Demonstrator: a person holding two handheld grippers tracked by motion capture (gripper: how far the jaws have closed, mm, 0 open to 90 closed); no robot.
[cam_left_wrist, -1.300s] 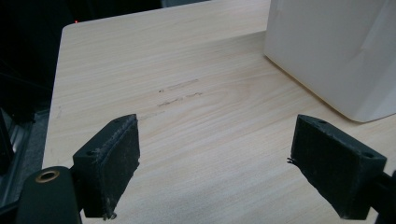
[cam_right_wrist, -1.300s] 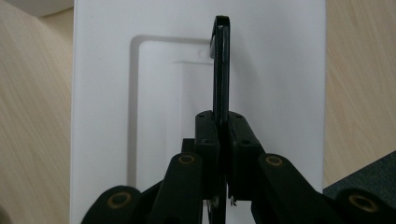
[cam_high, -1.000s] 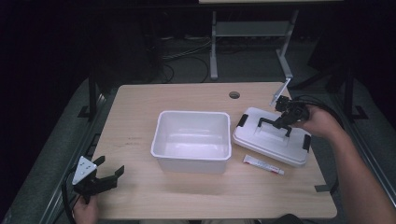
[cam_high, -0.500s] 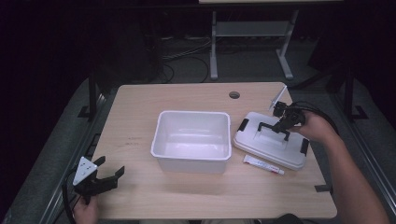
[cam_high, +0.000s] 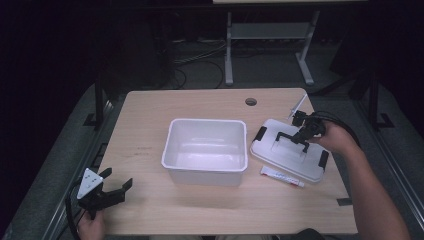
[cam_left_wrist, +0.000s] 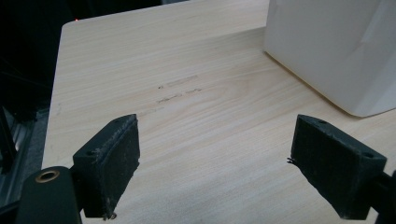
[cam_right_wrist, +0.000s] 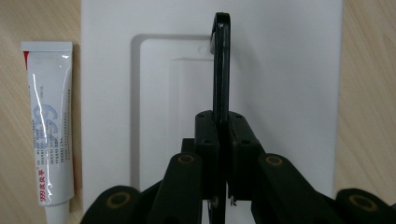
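Right gripper (cam_high: 301, 136): I have its fingers (cam_right_wrist: 207, 135) pinched together on the thin black handle (cam_right_wrist: 221, 60) of the white lid (cam_high: 289, 156), right of centre in the high view.
Lid: it lies flat on the worktop (cam_high: 210, 100), just right of the open white bin (cam_high: 206, 150); the handle stands upright between my pads in the right gripper view.
Left gripper (cam_high: 111, 192): idle at the lower left of the high view, fingers (cam_left_wrist: 109, 161) wide apart over bare wood, with nothing between them.
Risk, slip: the handle is narrow and only a short stretch of it sits in my pads; I judge that a quick lift could let it slide out and drop the lid.
Risk, swing: the handle looks hinged, so I expect the lid to tilt or pendulum once it leaves the worktop and knock the bin's rim.
Risk, tube: the small white tube (cam_high: 282, 177) lies just beside the lid's near edge, at the left of the right gripper view; a dragged or tilted lid could push it toward the worktop edge.
Risk, bin: nothing steadies the bin, so I judge that a lid set down crooked may shove it leftward.
Risk, latches: the black clips (cam_high: 260, 133) at the lid's ends could snag on the bin rim.
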